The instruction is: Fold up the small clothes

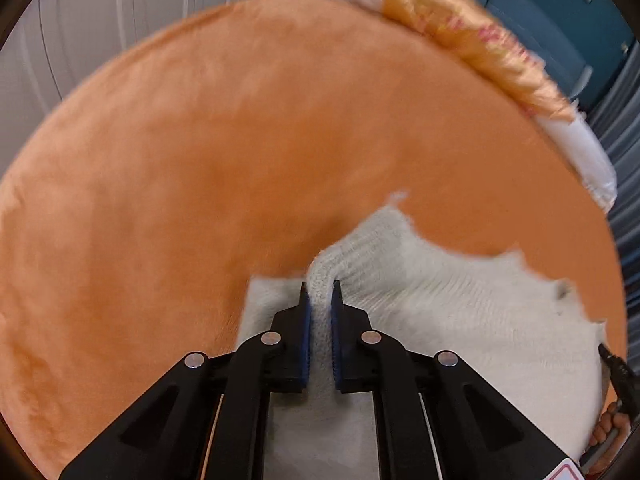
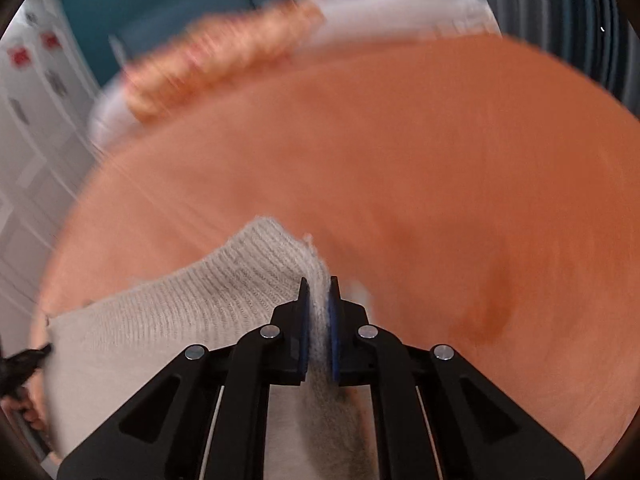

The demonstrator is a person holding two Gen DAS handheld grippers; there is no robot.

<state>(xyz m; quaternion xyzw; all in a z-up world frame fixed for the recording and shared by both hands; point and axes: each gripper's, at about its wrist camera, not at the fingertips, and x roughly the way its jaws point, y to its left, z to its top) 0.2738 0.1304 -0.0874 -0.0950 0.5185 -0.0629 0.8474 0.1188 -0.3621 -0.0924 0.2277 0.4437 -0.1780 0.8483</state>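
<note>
1. Left wrist view: we count one cream knit garment [image 1: 420, 312] lying on one orange blanket [image 1: 200, 160] that covers a bed, near the blanket's near edge.
2. Along the far edge we see one patterned orange pillow [image 1: 472, 44] resting on white bedding [image 1: 580, 152].
3. Our left gripper [image 1: 319, 292] points forward and down over the blanket, its fingers [image 1: 305, 320] pinched on a raised fold of the knit.
4. In the right wrist view, our right gripper [image 2: 319, 288] is angled likewise, its fingers [image 2: 304, 320] clamped on another bunched edge of the same garment [image 2: 180, 312].
5. The blanket [image 2: 440, 160] is blurred there.
</note>
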